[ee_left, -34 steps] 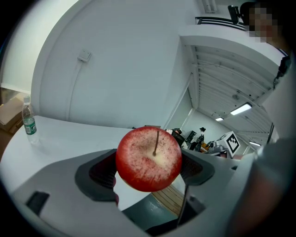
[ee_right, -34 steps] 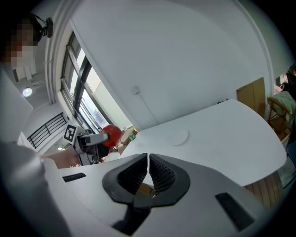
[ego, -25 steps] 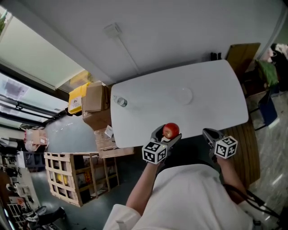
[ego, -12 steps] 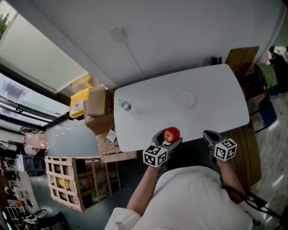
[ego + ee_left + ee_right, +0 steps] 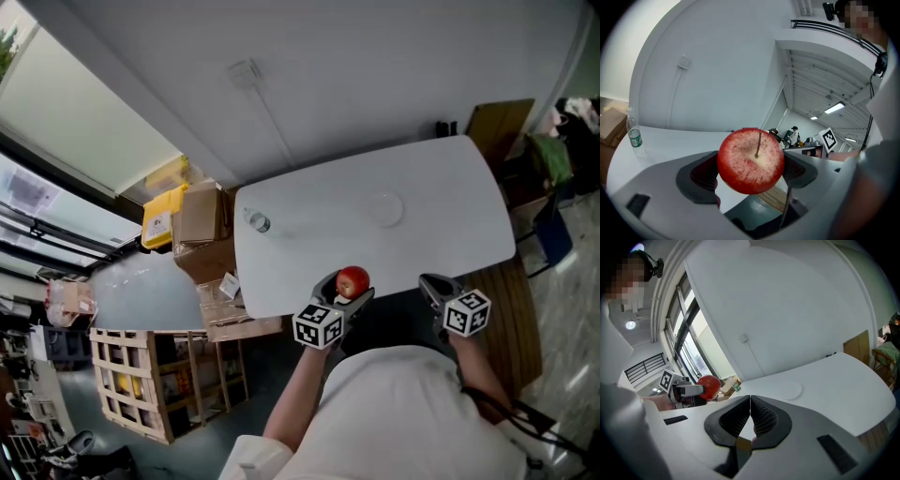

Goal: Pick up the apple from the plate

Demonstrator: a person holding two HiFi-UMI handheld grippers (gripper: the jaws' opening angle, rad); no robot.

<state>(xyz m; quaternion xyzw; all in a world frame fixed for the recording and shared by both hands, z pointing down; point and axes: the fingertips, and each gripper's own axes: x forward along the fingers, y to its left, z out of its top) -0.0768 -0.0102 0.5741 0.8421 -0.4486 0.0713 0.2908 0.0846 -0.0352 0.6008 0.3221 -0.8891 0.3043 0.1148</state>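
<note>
Left tongs (image 5: 752, 174) around apple (image 5: 750, 161), off plate (image 5: 384, 205)

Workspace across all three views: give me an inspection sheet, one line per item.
Surface: white table, carrying the plate and a bottle.
Job's things: apple held off the table; plate empty.
Clutter: plastic bottle, upright near the table's left end.
Grippers: left gripper shut on the apple; right gripper with jaws together, nothing between them.
Cables: wall line running down from a wall box; dark cable at the person's right side.
Surroundings: cardboard boxes, yellow bin and wooden crate left of the table.
</note>
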